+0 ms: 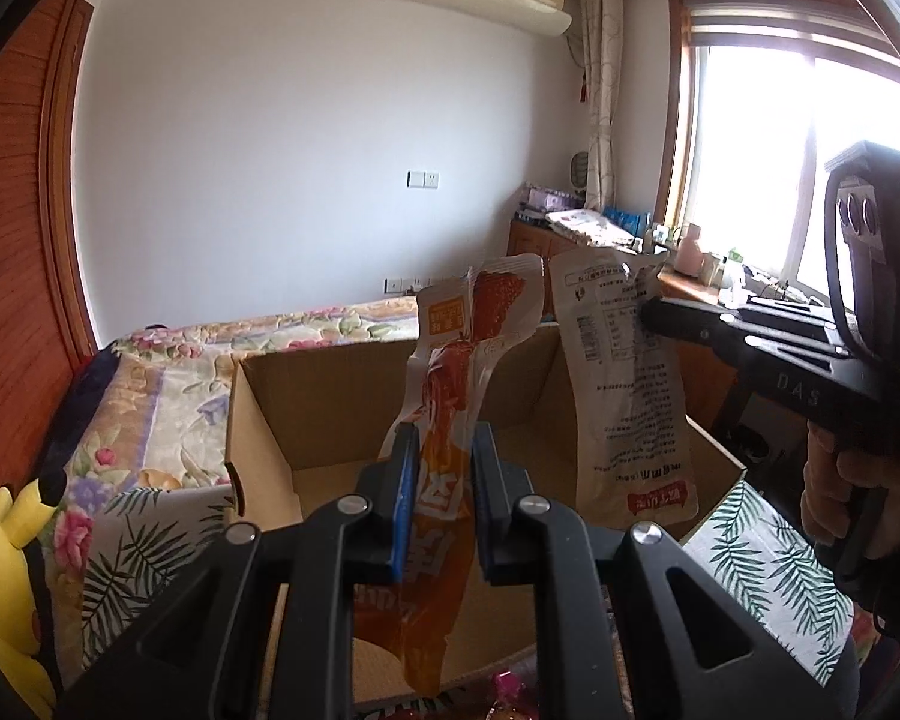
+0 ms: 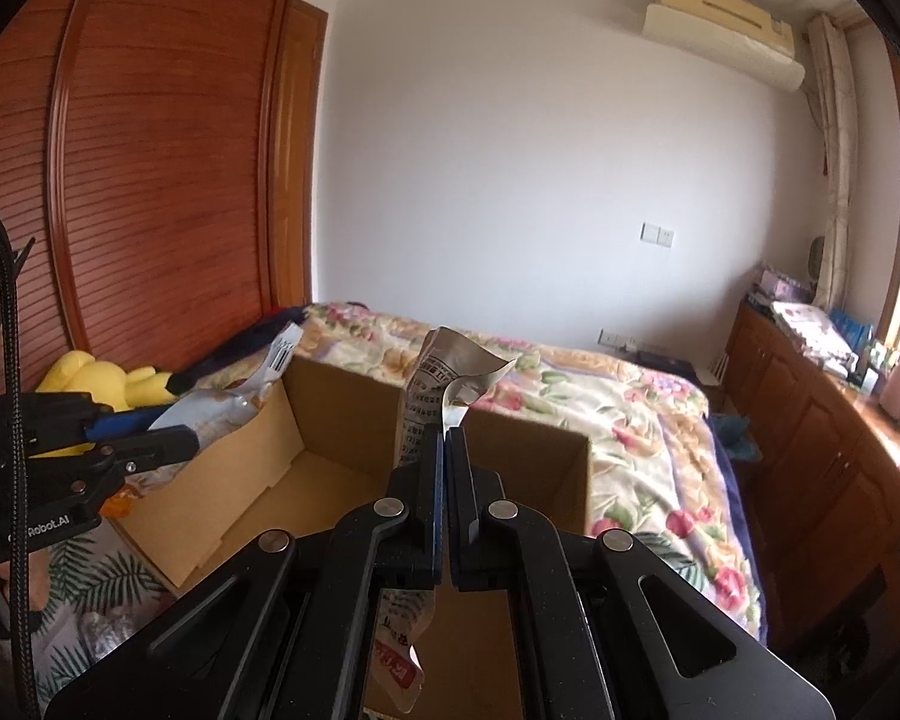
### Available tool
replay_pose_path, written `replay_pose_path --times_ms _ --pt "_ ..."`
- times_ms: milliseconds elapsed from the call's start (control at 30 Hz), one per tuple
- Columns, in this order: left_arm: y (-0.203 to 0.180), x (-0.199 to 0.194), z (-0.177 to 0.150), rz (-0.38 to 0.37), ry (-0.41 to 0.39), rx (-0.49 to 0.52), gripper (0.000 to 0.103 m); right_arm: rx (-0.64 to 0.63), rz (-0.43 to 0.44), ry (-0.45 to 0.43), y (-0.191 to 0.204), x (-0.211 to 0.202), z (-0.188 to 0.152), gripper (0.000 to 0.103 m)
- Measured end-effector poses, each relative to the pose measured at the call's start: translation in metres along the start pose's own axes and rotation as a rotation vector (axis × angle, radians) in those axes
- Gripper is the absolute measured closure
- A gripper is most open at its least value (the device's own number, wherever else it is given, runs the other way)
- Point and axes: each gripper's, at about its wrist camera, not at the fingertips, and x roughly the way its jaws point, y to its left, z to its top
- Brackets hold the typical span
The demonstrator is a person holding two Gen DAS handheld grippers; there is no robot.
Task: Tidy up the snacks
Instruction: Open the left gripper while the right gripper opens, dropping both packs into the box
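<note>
My left gripper [image 1: 444, 450] is shut on an orange and white snack packet [image 1: 450, 360] that stands up above an open cardboard box [image 1: 258, 420]. To its right my right gripper [image 1: 651, 306] holds a white packet [image 1: 624, 396] with printed text, hanging over the box's right side. In the right wrist view the right gripper [image 2: 447, 438] is shut on that same white packet [image 2: 432, 372], its crumpled top sticking up above the cardboard box [image 2: 228, 480]. The left gripper [image 2: 192, 435] shows at the left edge with its packet [image 2: 210, 405] over the box's left wall.
The box sits on a bed with a floral cover [image 2: 642, 420] and a leaf-print cloth [image 1: 780, 564]. A yellow plush toy [image 1: 6, 558] lies to the left. A wooden wardrobe [image 2: 150, 180] stands behind, and a cluttered wooden cabinet [image 2: 822, 408] runs under the window. More wrapped snacks [image 1: 510, 690] lie near the box's front.
</note>
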Motion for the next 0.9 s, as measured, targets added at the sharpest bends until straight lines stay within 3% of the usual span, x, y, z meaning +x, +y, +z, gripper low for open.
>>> replay_pose_path --times_ms 500,900 --pt "0.0 0.025 -0.009 0.019 0.061 0.0 0.088 0.0 0.006 0.088 0.008 0.036 -0.033 0.103" --pt "0.008 0.008 -0.014 0.04 0.051 -0.004 0.079 0.004 0.038 0.129 0.025 0.041 -0.044 0.102"
